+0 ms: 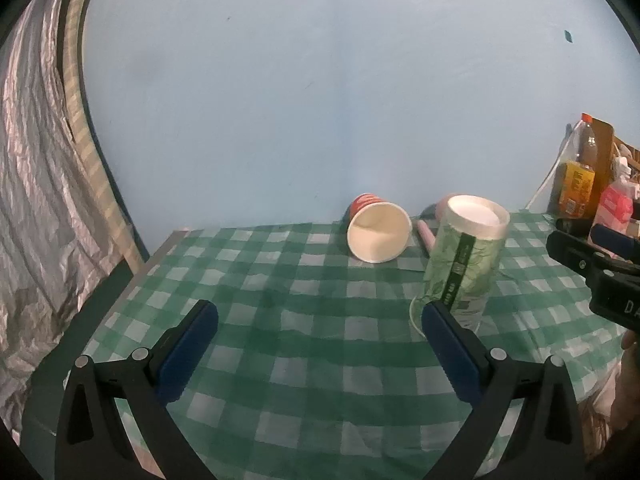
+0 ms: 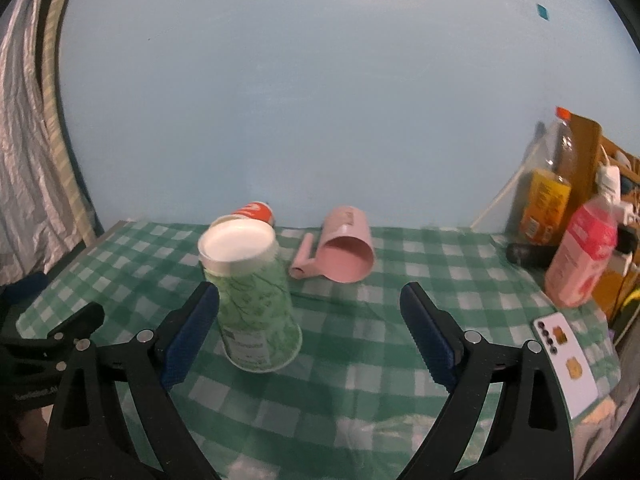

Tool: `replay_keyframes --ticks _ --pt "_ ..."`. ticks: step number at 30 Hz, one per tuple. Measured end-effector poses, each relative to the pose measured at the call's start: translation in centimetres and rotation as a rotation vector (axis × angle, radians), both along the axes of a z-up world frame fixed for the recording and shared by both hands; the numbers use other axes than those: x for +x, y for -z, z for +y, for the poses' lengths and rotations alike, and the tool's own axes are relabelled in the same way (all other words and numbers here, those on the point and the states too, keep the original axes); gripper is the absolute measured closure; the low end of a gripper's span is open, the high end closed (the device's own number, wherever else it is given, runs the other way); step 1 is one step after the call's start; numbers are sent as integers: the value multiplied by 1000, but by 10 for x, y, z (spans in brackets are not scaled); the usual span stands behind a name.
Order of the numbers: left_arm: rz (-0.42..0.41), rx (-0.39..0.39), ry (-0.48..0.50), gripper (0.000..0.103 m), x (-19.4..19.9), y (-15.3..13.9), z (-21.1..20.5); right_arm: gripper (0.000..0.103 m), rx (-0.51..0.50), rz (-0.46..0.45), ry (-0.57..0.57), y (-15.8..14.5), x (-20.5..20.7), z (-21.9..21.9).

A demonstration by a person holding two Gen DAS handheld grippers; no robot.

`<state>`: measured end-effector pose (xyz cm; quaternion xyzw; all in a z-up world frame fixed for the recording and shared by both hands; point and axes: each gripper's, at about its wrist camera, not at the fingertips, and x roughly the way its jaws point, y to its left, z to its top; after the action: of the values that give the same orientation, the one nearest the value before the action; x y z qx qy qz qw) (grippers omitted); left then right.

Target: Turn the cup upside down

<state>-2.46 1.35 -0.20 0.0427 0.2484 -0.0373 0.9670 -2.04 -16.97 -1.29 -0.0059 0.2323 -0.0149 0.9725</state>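
The green-patterned paper cup (image 2: 254, 300) is seen upside down on the checked bench (image 2: 360, 340), at ten o'clock of the wide-open, empty right gripper (image 2: 310, 336); the left gripper (image 1: 320, 344) is likewise spread empty.

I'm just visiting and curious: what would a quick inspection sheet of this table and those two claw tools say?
Surface: green checked cloth.
Job's things: green cup upside down, base up; red cup and pink mug on their sides.
Clutter: bottles, pink carton, phone at right.
Grippers: left gripper and right gripper open, empty.
Cables: white cord by the bottles.
Surroundings: blue wall, grey curtain.
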Motion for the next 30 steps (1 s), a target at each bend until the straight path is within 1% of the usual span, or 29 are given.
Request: replay_keyframes --ticks 4,9,14,17,21,25,30 --pt "-33 -10 27 0 -8 -6 -3 12 29 8 32 4 -8 -12" --pt "-70 9 49 0 -15 -11 -10 12 37 18 52 8 -12 -21" --pt "-60 -3 84 0 -16 -9 -16 12 51 27 57 11 -13 -25" --pt "-49 9 83 0 -14 -7 -18 12 57 24 45 12 -13 -26" --pt "-46 -11 68 0 -14 -8 -15 12 54 24 49 12 -13 -27" --pt "-50 -7 45 0 -13 -9 -12 12 52 25 57 12 -13 -28" --pt "-33 2 63 0 -13 -7 -15 12 52 19 61 10 -15 -29"
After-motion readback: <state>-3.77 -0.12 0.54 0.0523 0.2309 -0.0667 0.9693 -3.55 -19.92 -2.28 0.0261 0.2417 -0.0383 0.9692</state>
